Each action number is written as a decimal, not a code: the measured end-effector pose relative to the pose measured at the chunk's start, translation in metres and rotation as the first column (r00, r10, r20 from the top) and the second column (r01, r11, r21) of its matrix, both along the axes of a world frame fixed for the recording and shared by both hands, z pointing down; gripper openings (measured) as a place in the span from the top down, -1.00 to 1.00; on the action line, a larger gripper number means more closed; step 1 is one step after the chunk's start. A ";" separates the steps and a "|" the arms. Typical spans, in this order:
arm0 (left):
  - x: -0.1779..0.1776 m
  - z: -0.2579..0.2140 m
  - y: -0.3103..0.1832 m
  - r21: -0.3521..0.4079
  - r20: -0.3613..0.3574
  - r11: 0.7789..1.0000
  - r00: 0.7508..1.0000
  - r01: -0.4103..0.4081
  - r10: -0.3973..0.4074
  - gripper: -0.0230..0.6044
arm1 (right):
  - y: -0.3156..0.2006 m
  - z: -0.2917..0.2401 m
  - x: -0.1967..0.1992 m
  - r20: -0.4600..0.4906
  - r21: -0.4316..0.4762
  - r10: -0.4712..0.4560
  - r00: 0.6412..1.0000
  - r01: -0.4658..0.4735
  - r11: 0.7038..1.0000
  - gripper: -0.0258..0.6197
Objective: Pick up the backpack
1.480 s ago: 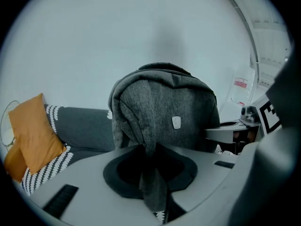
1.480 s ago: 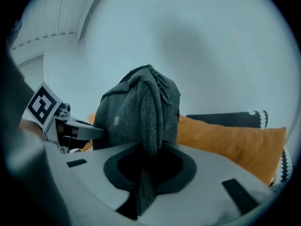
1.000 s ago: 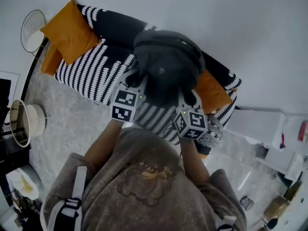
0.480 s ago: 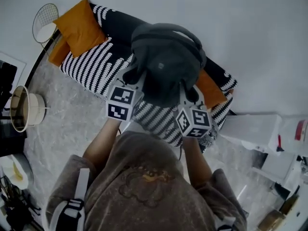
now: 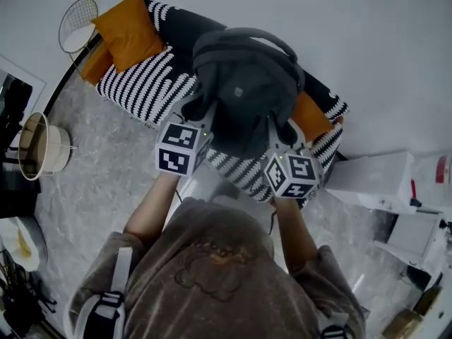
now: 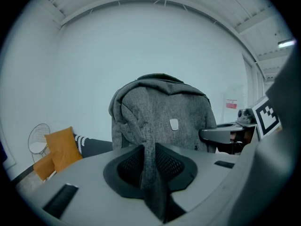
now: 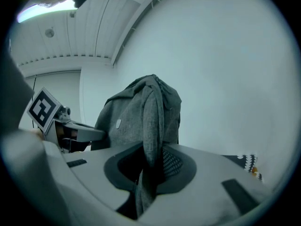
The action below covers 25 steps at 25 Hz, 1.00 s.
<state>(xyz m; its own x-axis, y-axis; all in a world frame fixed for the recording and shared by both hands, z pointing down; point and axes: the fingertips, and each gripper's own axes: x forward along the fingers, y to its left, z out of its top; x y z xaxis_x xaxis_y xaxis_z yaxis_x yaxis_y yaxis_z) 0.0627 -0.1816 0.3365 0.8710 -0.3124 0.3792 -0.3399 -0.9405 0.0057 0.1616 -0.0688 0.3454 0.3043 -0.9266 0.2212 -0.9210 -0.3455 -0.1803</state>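
The grey backpack [image 5: 244, 83] hangs in the air above the sofa, held by its two shoulder straps. My left gripper [image 5: 203, 119] is shut on the left strap [image 6: 149, 168], which runs up between its pads to the backpack [image 6: 164, 119]. My right gripper [image 5: 274, 131] is shut on the other strap [image 7: 149, 173], and the backpack [image 7: 136, 119] hangs straight ahead of it. In the head view the two marker cubes flank the bag's lower end. The top handle arcs over the bag's far side.
Below the bag stands a black and white striped sofa [image 5: 148, 87] with an orange cushion [image 5: 127, 27] at the left and another [image 5: 311, 119] at the right. A wire side table [image 5: 76, 23], a round basket [image 5: 41, 147] and white boxes [image 5: 374, 179] stand around.
Both grippers have risen with the straps in them, and the backpack has come up off the sofa and nearer to the head camera.
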 end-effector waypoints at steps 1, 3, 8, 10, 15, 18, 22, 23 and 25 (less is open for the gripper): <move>-0.007 0.000 0.005 -0.002 0.000 1.000 1.000 -0.006 0.006 0.72 | 0.006 0.000 -0.008 0.002 0.002 0.005 1.000 -0.005 1.000 0.76; -0.019 -0.001 0.014 -0.003 0.001 1.000 1.000 -0.021 0.021 0.72 | 0.017 0.000 -0.022 0.008 0.006 0.015 1.000 -0.015 1.000 0.76; -0.056 -0.004 0.040 0.007 -0.002 0.998 0.998 -0.063 0.063 0.72 | 0.044 -0.002 -0.063 0.019 0.013 0.053 0.998 -0.053 0.998 0.76; -0.073 -0.006 0.049 0.013 -0.006 0.997 0.997 -0.082 0.083 0.72 | 0.054 -0.005 -0.081 0.015 0.017 0.077 0.997 -0.077 0.997 0.76; -0.114 -0.017 0.066 0.020 -0.021 0.994 0.994 -0.110 0.110 0.72 | 0.075 -0.016 -0.125 0.016 0.031 0.118 0.993 -0.119 0.992 0.76; -0.133 -0.023 0.084 0.019 -0.025 0.993 0.992 -0.120 0.121 0.72 | 0.093 -0.021 -0.145 0.025 0.032 0.131 0.991 -0.132 0.991 0.76; -0.149 -0.027 0.107 0.020 -0.034 0.992 0.991 -0.126 0.127 0.72 | 0.117 -0.026 -0.163 0.034 0.037 0.140 0.990 -0.142 0.989 0.76; -0.152 -0.027 0.111 0.020 -0.035 0.992 0.991 -0.128 0.129 0.72 | 0.122 -0.026 -0.166 0.035 0.037 0.143 0.989 -0.144 0.989 0.76; -0.158 -0.028 0.119 0.019 -0.034 0.991 0.991 -0.130 0.131 0.72 | 0.129 -0.026 -0.171 0.037 0.037 0.145 0.989 -0.147 0.988 0.76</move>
